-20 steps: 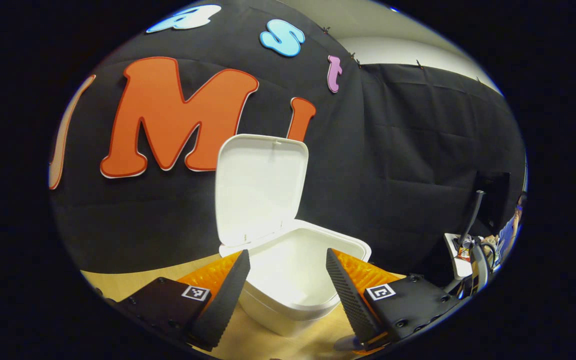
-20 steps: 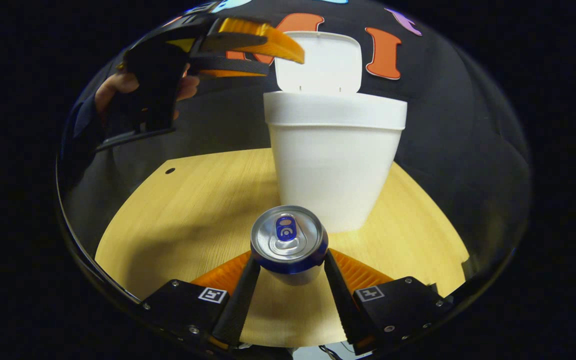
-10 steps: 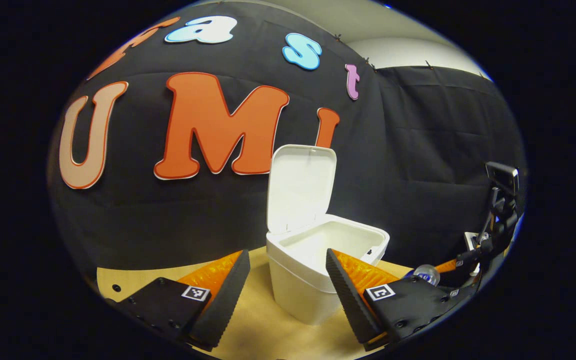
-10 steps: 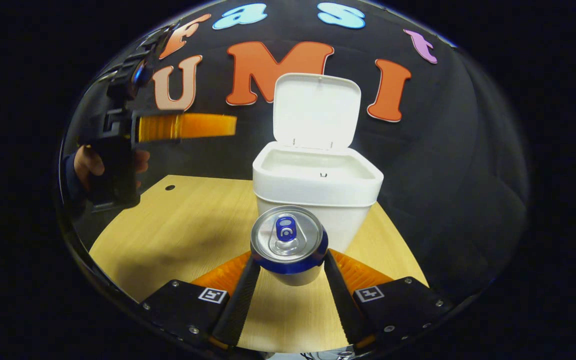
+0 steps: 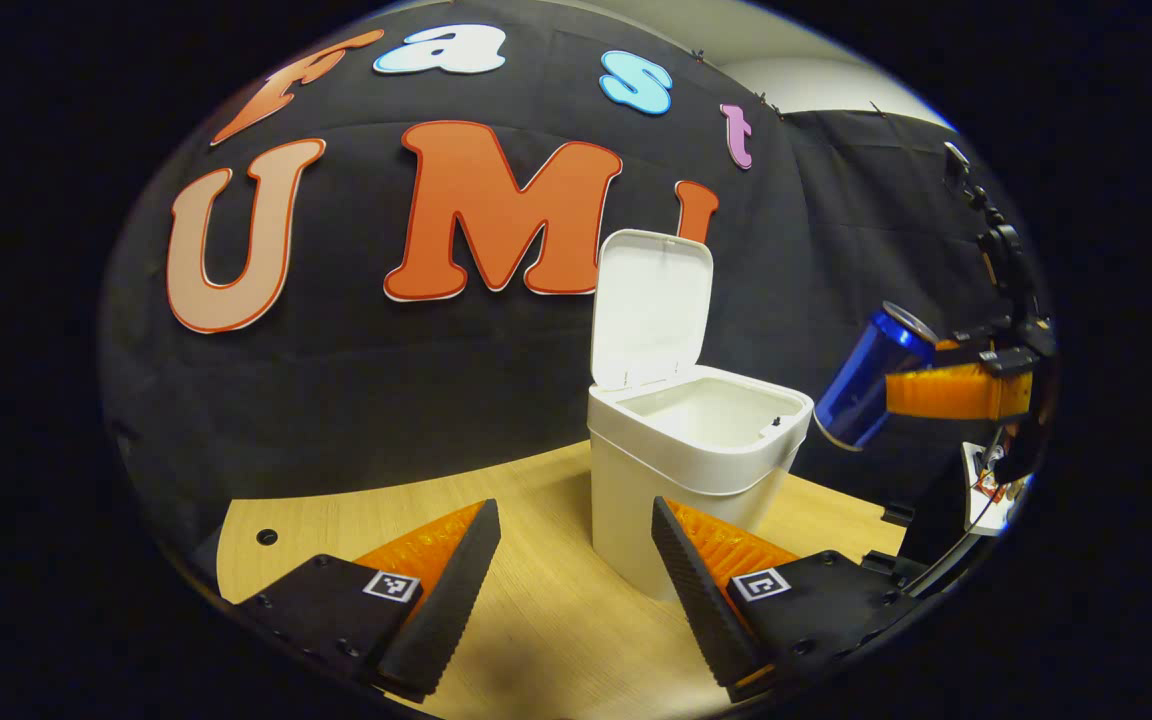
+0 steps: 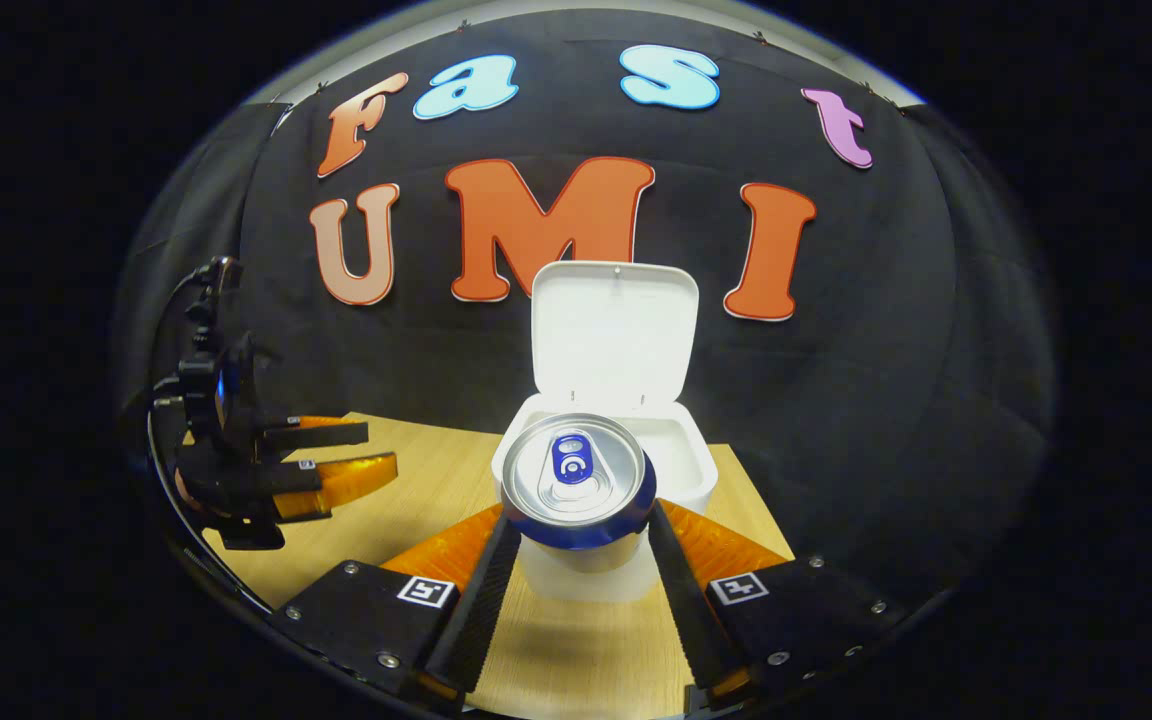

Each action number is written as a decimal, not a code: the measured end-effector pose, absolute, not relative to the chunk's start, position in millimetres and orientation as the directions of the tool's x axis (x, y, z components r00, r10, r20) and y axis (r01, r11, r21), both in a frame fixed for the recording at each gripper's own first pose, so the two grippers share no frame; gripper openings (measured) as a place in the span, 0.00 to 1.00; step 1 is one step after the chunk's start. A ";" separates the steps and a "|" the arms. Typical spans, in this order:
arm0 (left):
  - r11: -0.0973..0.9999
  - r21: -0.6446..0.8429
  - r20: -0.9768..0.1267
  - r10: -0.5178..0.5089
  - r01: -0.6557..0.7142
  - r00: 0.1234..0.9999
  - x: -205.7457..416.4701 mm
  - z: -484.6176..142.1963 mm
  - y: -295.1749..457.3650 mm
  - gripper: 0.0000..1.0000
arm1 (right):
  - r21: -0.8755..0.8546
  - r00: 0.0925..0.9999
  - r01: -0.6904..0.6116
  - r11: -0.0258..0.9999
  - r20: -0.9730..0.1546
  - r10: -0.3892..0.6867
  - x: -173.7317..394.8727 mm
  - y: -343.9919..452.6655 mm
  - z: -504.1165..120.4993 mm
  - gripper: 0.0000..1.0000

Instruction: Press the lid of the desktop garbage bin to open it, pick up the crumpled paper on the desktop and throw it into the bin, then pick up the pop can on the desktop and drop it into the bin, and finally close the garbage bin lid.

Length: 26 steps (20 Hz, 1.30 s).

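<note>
The white bin [image 5: 681, 470] stands on the wooden table with its lid [image 5: 651, 305] swung upright against the wall. My left gripper [image 5: 576, 570] is open, low over the table in front of the bin, with nothing between its fingers. In the left gripper view the blue pop can [image 5: 871, 378] hangs tilted in the air right of the bin's rim, clamped in my right gripper [image 5: 896, 390]. The right gripper view shows the can's silver top [image 6: 578, 480] between my right gripper [image 6: 581, 520] fingers, in front of the bin's open mouth [image 6: 681, 465] and lid [image 6: 614, 335]. The left gripper [image 6: 381, 450] sits at far left.
The light wooden table [image 5: 536, 620] ends close behind the bin at the black cloth wall. A small round hole [image 5: 266, 537] lies near the table's left edge. A hand-held rig with cables [image 5: 1001, 250] shows at the right.
My right gripper has lifted the can off the table up to the bin's rim height and closer to it. My left gripper has drawn back from above the bin, down and to the left.
</note>
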State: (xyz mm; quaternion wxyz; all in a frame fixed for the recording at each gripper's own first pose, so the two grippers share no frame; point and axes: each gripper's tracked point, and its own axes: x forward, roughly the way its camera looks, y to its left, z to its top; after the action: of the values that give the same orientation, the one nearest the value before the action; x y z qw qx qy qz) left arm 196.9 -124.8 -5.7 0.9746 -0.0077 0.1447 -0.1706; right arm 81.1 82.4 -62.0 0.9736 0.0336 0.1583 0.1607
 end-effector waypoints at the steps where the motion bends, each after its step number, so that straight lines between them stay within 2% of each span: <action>1: 0.946 -0.065 -0.284 -0.323 0.318 0.903 193.5 -6.7 -121.4 0.98 | 0.097 0.901 -0.307 0.947 -0.291 0.322 89.3 79.5 -56.9 0.78; 4: 0.955 -0.067 -0.295 -0.294 0.288 0.909 187.1 -7.7 -111.7 0.98 | 0.047 0.909 -0.320 0.946 -0.268 0.321 114.2 71.0 -39.3 0.78; 5: 0.960 -0.060 -0.297 -0.279 0.274 0.913 185.3 -7.7 -106.8 0.98 | 0.045 0.912 -0.322 0.946 -0.255 0.323 123.2 69.7 -31.7 0.73; 6: 0.964 -0.058 -0.298 -0.265 0.259 0.917 181.8 -8.3 -100.6 0.98 | 0.037 0.914 -0.318 0.948 -0.252 0.316 132.4 66.2 -27.3 0.78; 12: 0.987 -0.049 -0.323 -0.161 0.154 0.933 165.5 -16.6 -66.4 0.98 | 0.015 0.923 -0.309 0.951 -0.236 0.303 183.3 64.0 -21.4 0.78; 19: 0.997 -0.043 -0.353 -0.071 0.060 0.933 148.4 -23.6 -39.1 0.97 | 0.044 0.900 -0.314 0.948 -0.305 0.312 219.1 79.8 -65.4 0.78; 26: 1.000 -0.010 -0.373 -0.018 0.015 0.928 129.6 -27.3 -23.3 0.97 | 0.097 0.863 -0.328 0.940 -0.374 0.340 230.1 101.5 -122.5 0.78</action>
State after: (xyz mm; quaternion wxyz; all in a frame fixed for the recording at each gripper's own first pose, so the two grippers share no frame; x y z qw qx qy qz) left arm 129.6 -23.3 -27.3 0.9817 -0.0033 0.1901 -0.0084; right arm 230.1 101.5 -122.5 0.9650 0.0151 0.1964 0.1732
